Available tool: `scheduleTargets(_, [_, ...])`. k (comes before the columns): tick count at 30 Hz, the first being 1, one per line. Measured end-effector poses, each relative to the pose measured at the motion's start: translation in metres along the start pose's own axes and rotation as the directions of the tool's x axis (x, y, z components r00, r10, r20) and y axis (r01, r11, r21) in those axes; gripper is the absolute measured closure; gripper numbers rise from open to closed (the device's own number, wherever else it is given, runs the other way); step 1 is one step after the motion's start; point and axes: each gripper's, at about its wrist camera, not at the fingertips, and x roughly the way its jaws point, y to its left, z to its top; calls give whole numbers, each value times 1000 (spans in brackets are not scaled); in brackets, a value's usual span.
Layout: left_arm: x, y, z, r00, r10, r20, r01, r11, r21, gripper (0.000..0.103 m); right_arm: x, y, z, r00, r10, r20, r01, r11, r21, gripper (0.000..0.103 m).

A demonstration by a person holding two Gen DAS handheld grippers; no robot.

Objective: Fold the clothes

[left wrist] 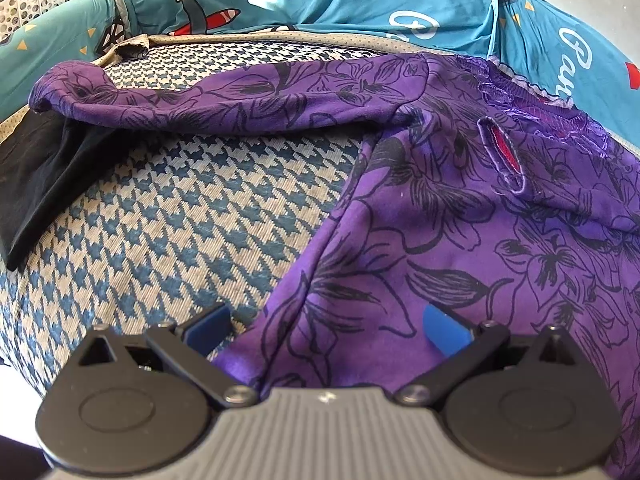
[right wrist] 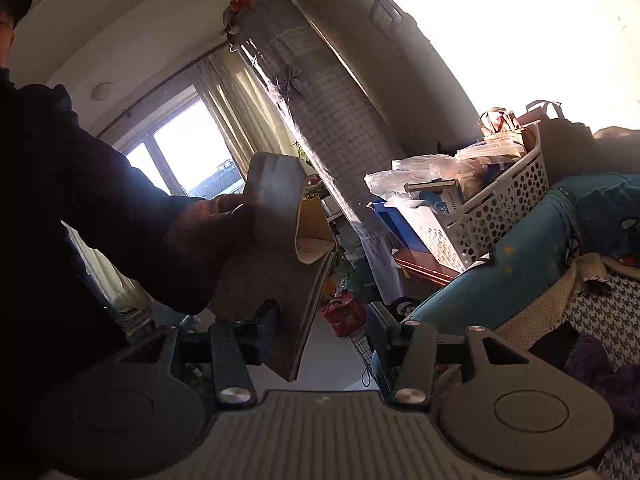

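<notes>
Purple floral top (left wrist: 460, 216): lying spread across the houndstooth cushion (left wrist: 180, 216), body covering its right part, one sleeve stretching along the far edge toward the left; lower hem cut off by the frame, lace neckline bunching at the far right, a slit showing red beneath. Left gripper (left wrist: 326, 330): hovering over the near hem with jaws standing wide, blue fingers (left wrist: 446, 330) flanking the cloth's edge, nothing pressing between them. Black garment (left wrist: 44, 176): sitting folded at the cushion's left edge, partly tucked under the sleeve end. Teal printed blanket (left wrist: 360, 4): running behind the cushion, its lettering only partly readable. Right gripper (right wrist: 326, 340): pointing out into the room, jaws parted about halfway and widening; a grey flat piece (right wrist: 276, 248), which a dark-sleeved hand (right wrist: 208, 232) is gripping, is hanging beside the left jaw, and contact cannot be told against the glare. White perforated basket (right wrist: 492, 208): standing beyond the blanket, stuffed with bags and boxes, contents hard to make out. The person's upper body is falling in deep shadow at the left edge.
</notes>
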Motion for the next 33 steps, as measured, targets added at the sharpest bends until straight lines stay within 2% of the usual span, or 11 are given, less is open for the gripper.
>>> scheduleTargets(11, [1,1,1,1000,7,9,-7,1000,-3,0,9,-1,-4,999,-44,-28,44,999,-3,54])
scheduleTargets(15, [1,-1,2,1000,10,17,-10,1000,-5,0,0,-3,-7,997,-65,-32,65,998,9,54])
scheduleTargets(21, [-7,-5,4,997,8,78,-8,1000,-3,0,-33,-5,-16,992,-129,-11,129,992,6,54])
scheduleTargets(28, [-6,-17,-2,995,-11,96,8,999,32,0,-90,-33,-35,961,-278,4,277,958,78,54])
scheduleTargets(33, [-8,-20,-4,995,-11,100,7,999,35,0,-142,-50,-53,921,-389,21,385,917,108,54])
